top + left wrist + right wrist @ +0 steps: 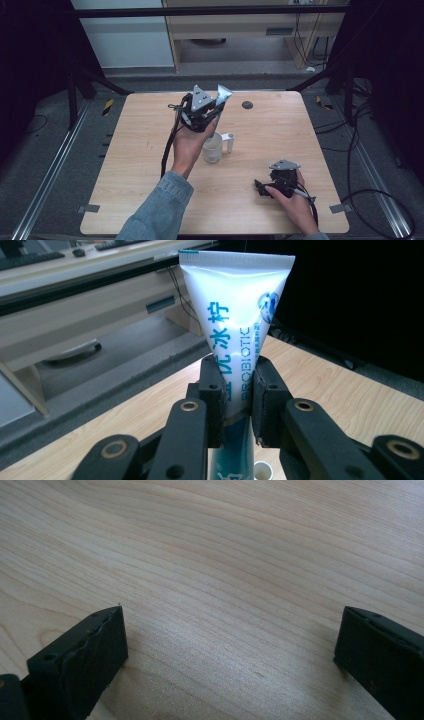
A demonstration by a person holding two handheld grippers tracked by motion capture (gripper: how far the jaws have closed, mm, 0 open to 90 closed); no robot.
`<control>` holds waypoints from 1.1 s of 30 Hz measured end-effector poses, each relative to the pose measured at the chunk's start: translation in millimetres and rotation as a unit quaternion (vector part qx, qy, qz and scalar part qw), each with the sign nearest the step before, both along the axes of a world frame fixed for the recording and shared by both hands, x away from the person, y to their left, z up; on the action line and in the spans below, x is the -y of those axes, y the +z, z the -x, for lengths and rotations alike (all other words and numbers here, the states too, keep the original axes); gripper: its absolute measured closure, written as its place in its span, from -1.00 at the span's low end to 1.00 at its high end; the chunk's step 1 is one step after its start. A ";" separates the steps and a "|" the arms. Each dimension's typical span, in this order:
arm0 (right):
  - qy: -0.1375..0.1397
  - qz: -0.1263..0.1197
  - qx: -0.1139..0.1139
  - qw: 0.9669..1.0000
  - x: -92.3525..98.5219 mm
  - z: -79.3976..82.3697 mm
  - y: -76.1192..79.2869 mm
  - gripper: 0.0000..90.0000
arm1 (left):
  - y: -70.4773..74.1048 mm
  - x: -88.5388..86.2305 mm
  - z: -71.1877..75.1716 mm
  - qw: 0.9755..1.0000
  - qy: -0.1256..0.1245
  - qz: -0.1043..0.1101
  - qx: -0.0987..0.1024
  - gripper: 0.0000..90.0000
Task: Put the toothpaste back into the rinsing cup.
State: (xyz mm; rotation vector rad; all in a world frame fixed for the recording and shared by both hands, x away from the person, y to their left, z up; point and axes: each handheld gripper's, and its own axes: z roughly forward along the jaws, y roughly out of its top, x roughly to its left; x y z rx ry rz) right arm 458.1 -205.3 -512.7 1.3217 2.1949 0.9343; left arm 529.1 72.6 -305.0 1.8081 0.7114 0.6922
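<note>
A white toothpaste tube (235,305) with blue lettering stands upright between the jaws of my left gripper (236,390), which is shut on it, crimped end up. In the high view the left gripper (212,112) is held above the table's far middle, the tube (223,94) sticking up from it, over a clear mug (213,148) with a handle. My right gripper (260,188) rests low at the near right of the table. Its jaws stand wide apart over bare wood (230,580) with nothing between them, the right gripper (230,645) open.
A small dark round disc (247,105) lies near the table's far edge. The wooden table (135,175) has free room on its left and near side. Cables trail on the floor at the right, and a shelf unit stands beyond the table.
</note>
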 end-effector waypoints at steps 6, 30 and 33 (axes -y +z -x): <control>0.000 -0.001 0.000 1.000 0.0 0.1 0.0 -0.99 | -9.1 2.1 -0.8 1.000 0.000 0.009 0.005 0.72; 0.001 0.000 0.001 1.000 0.1 -0.1 -0.1 -0.99 | -70.8 -2.6 -10.0 0.999 0.010 0.030 -0.012 0.72; 0.001 0.000 0.002 1.000 0.0 -0.1 -0.1 -0.99 | -75.7 -3.4 -9.8 0.999 0.012 0.029 -0.010 0.72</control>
